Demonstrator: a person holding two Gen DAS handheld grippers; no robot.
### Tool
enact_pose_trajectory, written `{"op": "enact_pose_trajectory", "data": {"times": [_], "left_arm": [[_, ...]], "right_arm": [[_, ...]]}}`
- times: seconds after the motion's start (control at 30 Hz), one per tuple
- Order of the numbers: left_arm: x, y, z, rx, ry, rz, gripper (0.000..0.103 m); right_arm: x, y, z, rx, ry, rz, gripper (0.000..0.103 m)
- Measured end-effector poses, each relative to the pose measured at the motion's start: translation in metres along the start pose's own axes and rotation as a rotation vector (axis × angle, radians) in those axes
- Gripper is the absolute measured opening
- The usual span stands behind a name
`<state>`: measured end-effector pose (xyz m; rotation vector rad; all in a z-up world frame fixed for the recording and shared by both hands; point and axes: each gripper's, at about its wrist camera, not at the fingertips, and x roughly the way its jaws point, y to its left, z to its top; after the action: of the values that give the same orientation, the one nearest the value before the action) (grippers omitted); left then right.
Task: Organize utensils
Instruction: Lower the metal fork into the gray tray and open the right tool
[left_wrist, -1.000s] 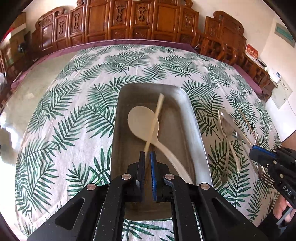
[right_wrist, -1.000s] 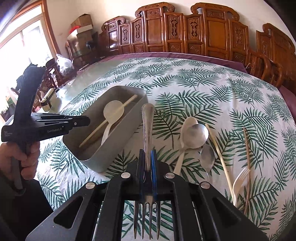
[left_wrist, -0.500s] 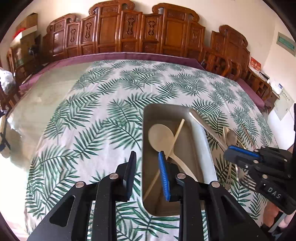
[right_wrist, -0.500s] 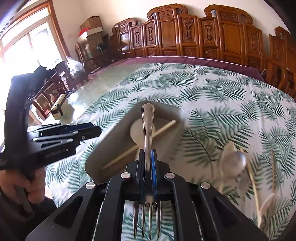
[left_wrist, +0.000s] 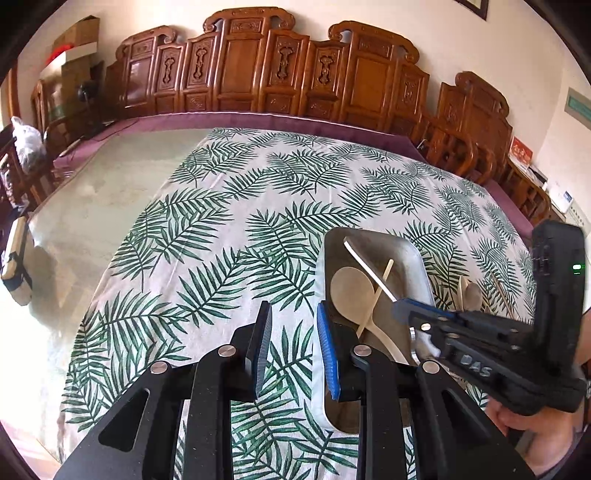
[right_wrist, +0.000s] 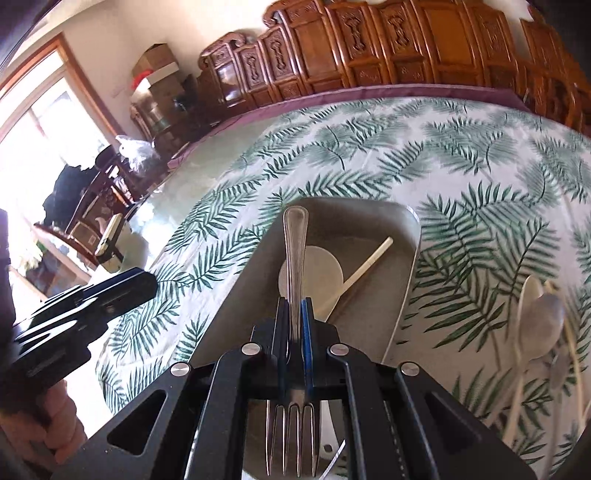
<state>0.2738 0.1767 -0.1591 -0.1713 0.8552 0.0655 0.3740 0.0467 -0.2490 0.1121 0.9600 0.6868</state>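
A grey metal tray (left_wrist: 415, 254) (right_wrist: 351, 212) lies on the leaf-print tablecloth. In it lie a pale wooden spoon (left_wrist: 349, 290) (right_wrist: 325, 271) and a single chopstick (left_wrist: 376, 295) (right_wrist: 364, 269). My right gripper (right_wrist: 294, 310) (left_wrist: 400, 308) is shut on a steel fork (right_wrist: 294, 251), handle pointing forward over the tray, tines toward the camera. The fork handle (left_wrist: 367, 267) shows above the tray in the left wrist view. My left gripper (left_wrist: 293, 315) is open and empty, over the cloth just left of the tray.
Right of the tray lie more utensils: a metal spoon (right_wrist: 548, 323), a pale spoon (right_wrist: 526, 295) and chopsticks (left_wrist: 502, 295). Carved wooden chairs (left_wrist: 258, 62) line the table's far side. The bare tabletop (left_wrist: 103, 206) lies left of the cloth.
My left gripper has opened, letting go of the chopstick, and moved back left off the tray. My right gripper has carried the fork left from the cloth to above the tray.
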Motion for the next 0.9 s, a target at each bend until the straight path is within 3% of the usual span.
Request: {"op": "enact_pose_trajectory", "data": {"times": [0.2, 0.43, 0.9], "left_arm": [[-0.002, -0.001, 0.001, 0.0, -0.01, -0.001, 0.023], [-0.003, -0.006, 0.0, 0.001, -0.014, -0.007, 0.023], [-0.005, -0.065, -0.003, 0.087, -0.035, -0.078, 0.023]], "right_arm": [[0.015, 0.001, -0.006, -0.006, 0.021, -0.022, 0.01], [-0.008, 0.001, -0.004, -0.057, -0.048, 0.002, 0.012], [-0.129, -0.052, -0.031, -0.178, -0.165, -0.148, 0.012]]}}
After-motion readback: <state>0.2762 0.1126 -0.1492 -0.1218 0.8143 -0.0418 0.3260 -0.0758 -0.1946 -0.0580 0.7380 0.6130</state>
